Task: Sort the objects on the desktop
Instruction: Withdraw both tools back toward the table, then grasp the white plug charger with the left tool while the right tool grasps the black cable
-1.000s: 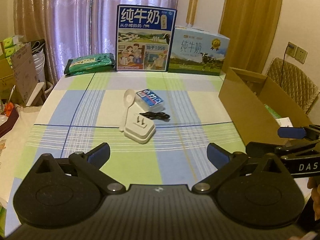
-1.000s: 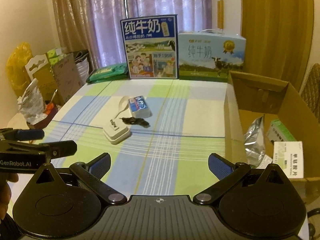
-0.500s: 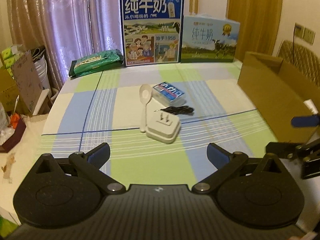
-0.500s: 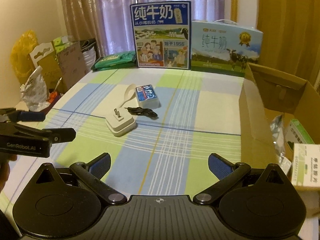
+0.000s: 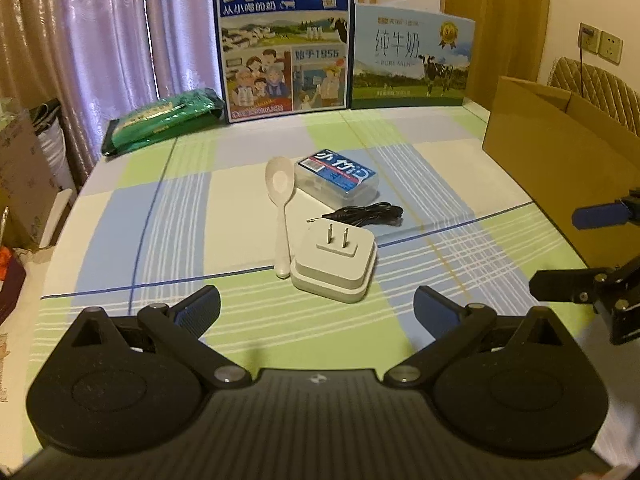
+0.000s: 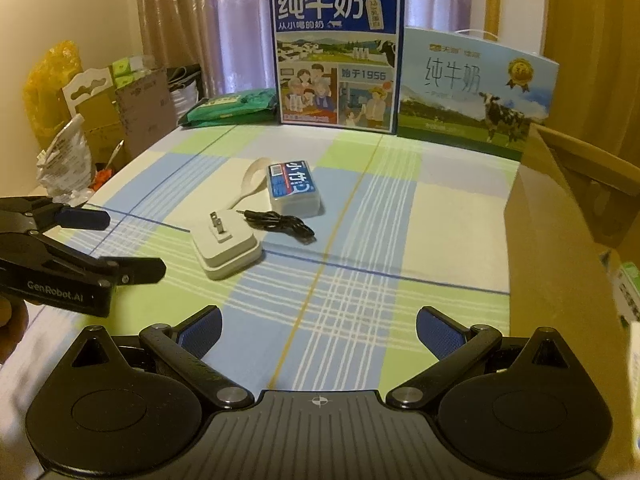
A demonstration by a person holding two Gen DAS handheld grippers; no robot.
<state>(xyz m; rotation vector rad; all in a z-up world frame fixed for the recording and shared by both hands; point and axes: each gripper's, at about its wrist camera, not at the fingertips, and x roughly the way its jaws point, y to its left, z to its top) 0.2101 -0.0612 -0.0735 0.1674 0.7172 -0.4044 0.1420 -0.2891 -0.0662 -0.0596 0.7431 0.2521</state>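
Observation:
A white plug adapter [image 5: 335, 264] [image 6: 226, 247] lies prongs-up on the checked tablecloth [image 5: 168, 208]. Beside it rest a white spoon [image 5: 281, 204] [image 6: 250, 182], a coiled black cable [image 5: 362, 216] [image 6: 280, 226] and a clear box with a blue label [image 5: 338, 178] [image 6: 294, 188]. My left gripper [image 5: 316, 308] [image 6: 108, 242] is open, just short of the adapter, with nothing between its fingers. My right gripper [image 6: 318, 326] [image 5: 568, 252] is open and empty, farther right, near the cardboard box [image 5: 540, 152] [image 6: 560, 216].
Two milk cartons [image 5: 286, 36] [image 5: 412, 60] stand along the table's far edge, with a green packet [image 5: 160, 120] to their left. The cardboard box fills the right side and holds packets [image 6: 628, 292]. Bags and cartons [image 6: 100, 120] sit off the left edge.
Both grippers have moved forward and closer to the cluster of objects; the adapter now looms larger in the left wrist view. Both stay open and empty.

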